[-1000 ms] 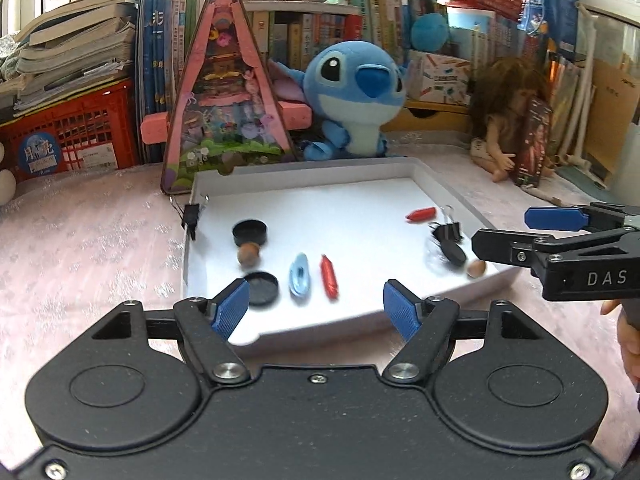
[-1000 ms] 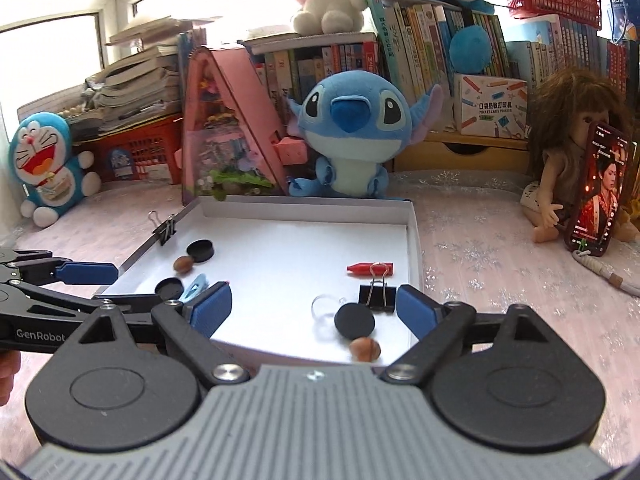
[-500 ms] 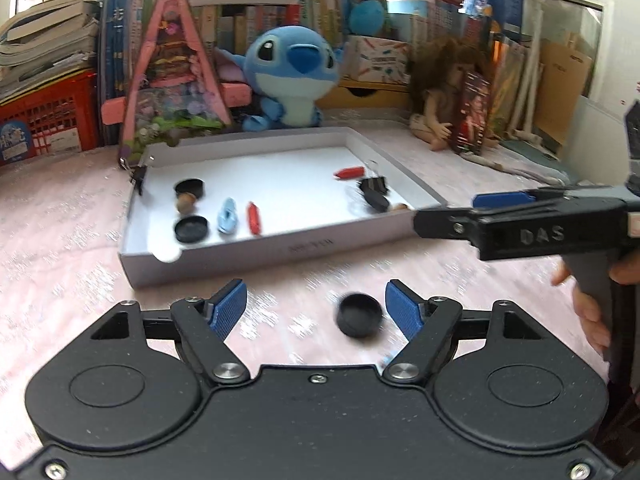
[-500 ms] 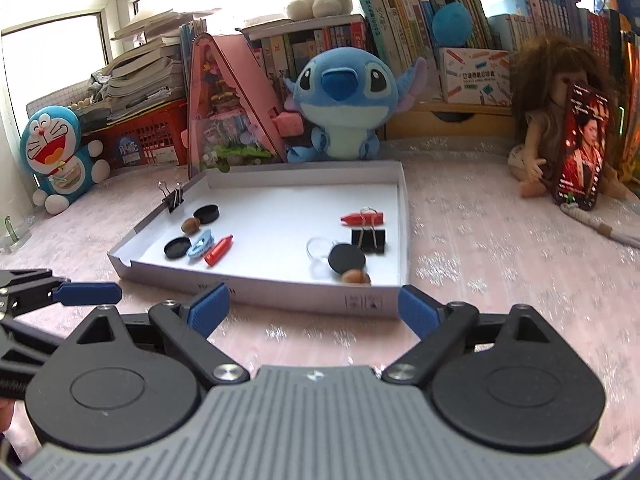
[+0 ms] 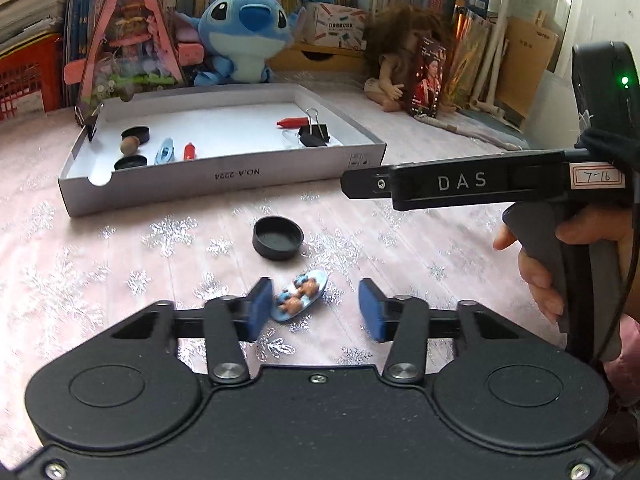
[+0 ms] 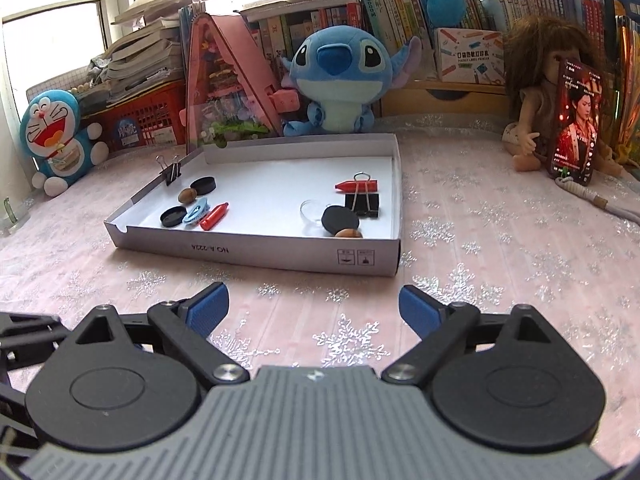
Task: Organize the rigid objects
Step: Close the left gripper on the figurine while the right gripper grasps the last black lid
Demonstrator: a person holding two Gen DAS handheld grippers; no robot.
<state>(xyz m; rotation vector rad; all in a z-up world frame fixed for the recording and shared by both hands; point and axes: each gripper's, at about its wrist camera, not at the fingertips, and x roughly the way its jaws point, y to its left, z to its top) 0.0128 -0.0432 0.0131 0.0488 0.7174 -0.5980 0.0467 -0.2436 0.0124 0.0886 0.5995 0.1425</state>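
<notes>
Pink snowflake-patterned cloth covers the worktop, with shelves of books, a blue plush toy and a doll behind it. Straight ahead of the left gripper, well beyond its fingertips, sits a shallow white cardboard tray already holding two black caps, a nut, a blue clip, red crayon-like pieces and a binder clip. Two pieces lie outside it on the cloth: a black cap a little ahead of the left gripper, and a small blue hair clip with brown figures lying between its blue pads, touching or nearly touching the left pad and with a clear gap to the right one. The jaws are closing around that clip but have not yet pinched it. The right gripper hovers over bare cloth just short of the tray's near wall, its jaws spread wide and holding nothing; from the left wrist view its finger reaches across from the right side. The step in hand looks like picking up the stray clip to bring it to the tray. The next move likely calls for finishing the squeeze with the clip centred, since it sits off to one pad and could skid or tip on the cloth, then a lift and a carry forward over the tray's near wall, perhaps beside the matching blue clip.
</notes>
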